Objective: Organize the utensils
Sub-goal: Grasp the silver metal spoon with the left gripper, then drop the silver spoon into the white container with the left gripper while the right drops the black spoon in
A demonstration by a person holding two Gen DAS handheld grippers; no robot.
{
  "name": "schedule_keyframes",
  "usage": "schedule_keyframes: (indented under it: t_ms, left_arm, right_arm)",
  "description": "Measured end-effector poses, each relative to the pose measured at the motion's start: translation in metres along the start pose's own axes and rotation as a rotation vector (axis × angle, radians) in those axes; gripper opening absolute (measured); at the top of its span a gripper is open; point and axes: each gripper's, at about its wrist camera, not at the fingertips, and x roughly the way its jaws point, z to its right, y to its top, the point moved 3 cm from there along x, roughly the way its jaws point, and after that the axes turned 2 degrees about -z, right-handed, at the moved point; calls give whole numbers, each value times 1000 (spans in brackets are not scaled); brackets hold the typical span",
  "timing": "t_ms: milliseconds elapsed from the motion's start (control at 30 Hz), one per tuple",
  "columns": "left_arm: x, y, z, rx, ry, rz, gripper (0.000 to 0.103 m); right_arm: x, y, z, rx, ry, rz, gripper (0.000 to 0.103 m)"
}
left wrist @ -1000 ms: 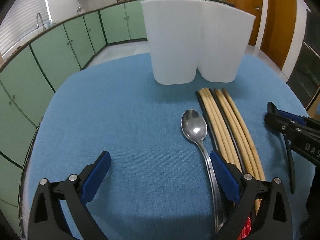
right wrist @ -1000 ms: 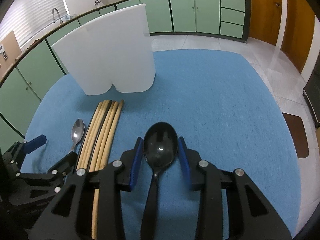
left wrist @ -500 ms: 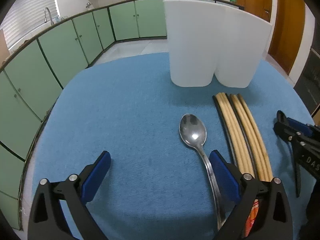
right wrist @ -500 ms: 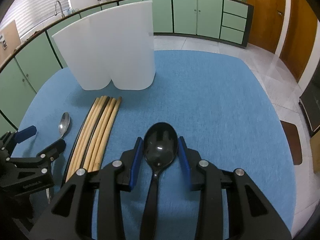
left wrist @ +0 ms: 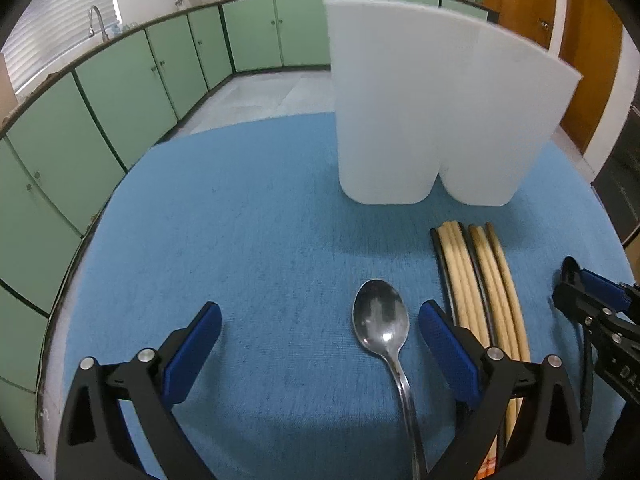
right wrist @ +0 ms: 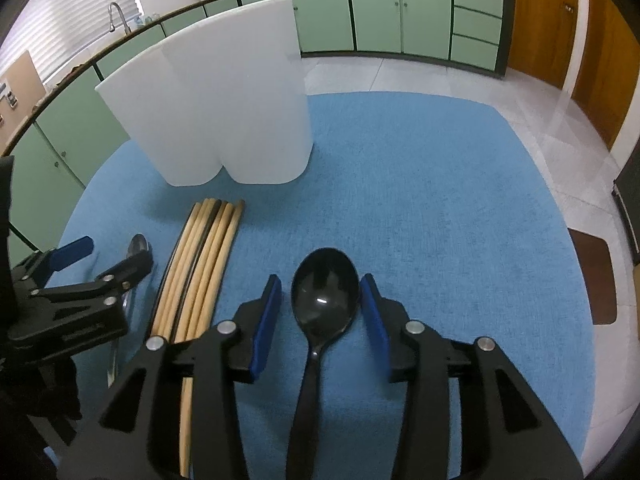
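A white two-compartment utensil holder (left wrist: 436, 120) stands upright on the blue tablecloth (left wrist: 260, 240); it also shows in the right wrist view (right wrist: 224, 112). A metal spoon (left wrist: 382, 324) lies between the wide-open fingers of my left gripper (left wrist: 320, 340), near its right finger. A bundle of wooden and black chopsticks (left wrist: 476, 280) lies to its right (right wrist: 204, 256). A black plastic spoon (right wrist: 324, 300) lies on the cloth between the fingers of my right gripper (right wrist: 324, 312), which stand slightly apart from its bowl.
Green kitchen cabinets (left wrist: 120, 92) ring the room behind the round table. A sink tap (left wrist: 96, 20) is at the far left. Wooden doors (right wrist: 580, 40) stand at the right. The table's edge (left wrist: 76, 272) curves close on the left.
My left gripper has shifted right and forward, so the metal spoon now lies between its fingers. My right gripper's fingers have opened slightly around the black spoon.
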Motion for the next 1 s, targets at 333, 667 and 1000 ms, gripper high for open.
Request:
schedule_keyframes:
  t_ms: [333,667,1000]
  left_arm:
    - [-4,3,13,-19,-112,6,40]
    - [-35,-13,15,9,-251,171,28]
    - [-103,-48,8,45,-269,516,28]
  right_arm:
    - [5,16,0,9,0,-55,33]
    - [-29,9,4,-37,50,171,33]
    - [-72,13,11,-90,110,376,33]
